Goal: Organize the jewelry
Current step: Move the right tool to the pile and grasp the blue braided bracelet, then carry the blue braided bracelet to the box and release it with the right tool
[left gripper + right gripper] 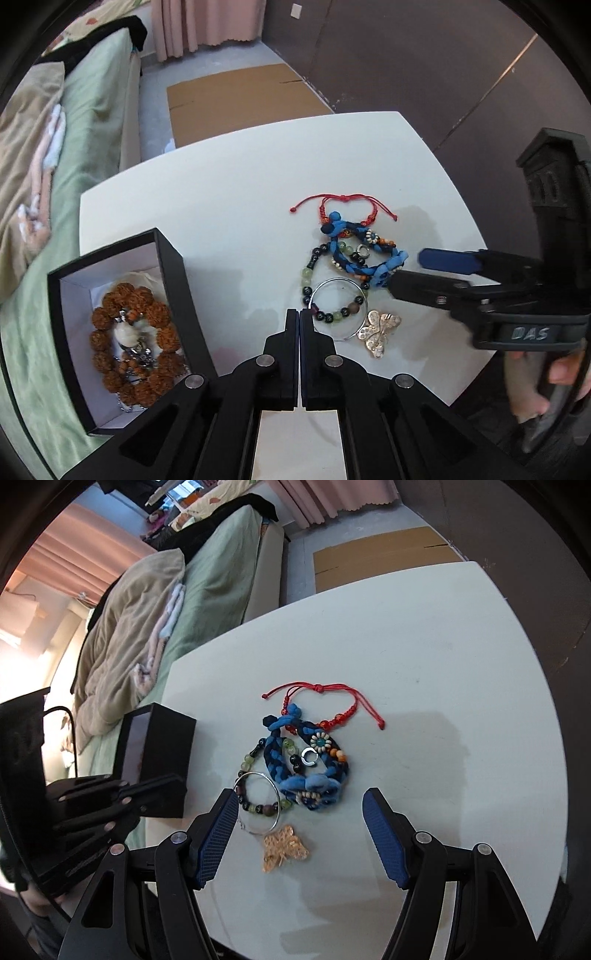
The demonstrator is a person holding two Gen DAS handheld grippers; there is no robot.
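Note:
A pile of jewelry lies on the white table (pixel 221 192): a red cord bracelet (pixel 343 201), a blue braided bracelet (pixel 369 254), a green and dark bead bracelet (pixel 308 275), a thin silver bangle (pixel 340 308) and a gold butterfly brooch (pixel 378 332). An open black box (pixel 110 332) at the left holds a brown bead bracelet (pixel 136 347). My left gripper (pixel 298 317) is shut and empty, just left of the bangle. My right gripper (pixel 301 812) is open, straddling the near end of the blue braided bracelet (pixel 306 771), with the brooch (pixel 284 849) between its fingers.
A bed with green sheet (pixel 85 110) and beige blanket (pixel 122 627) runs along the table's left side. Flat cardboard (pixel 240 99) lies on the floor beyond the table. A dark wall (pixel 424 74) stands at the right.

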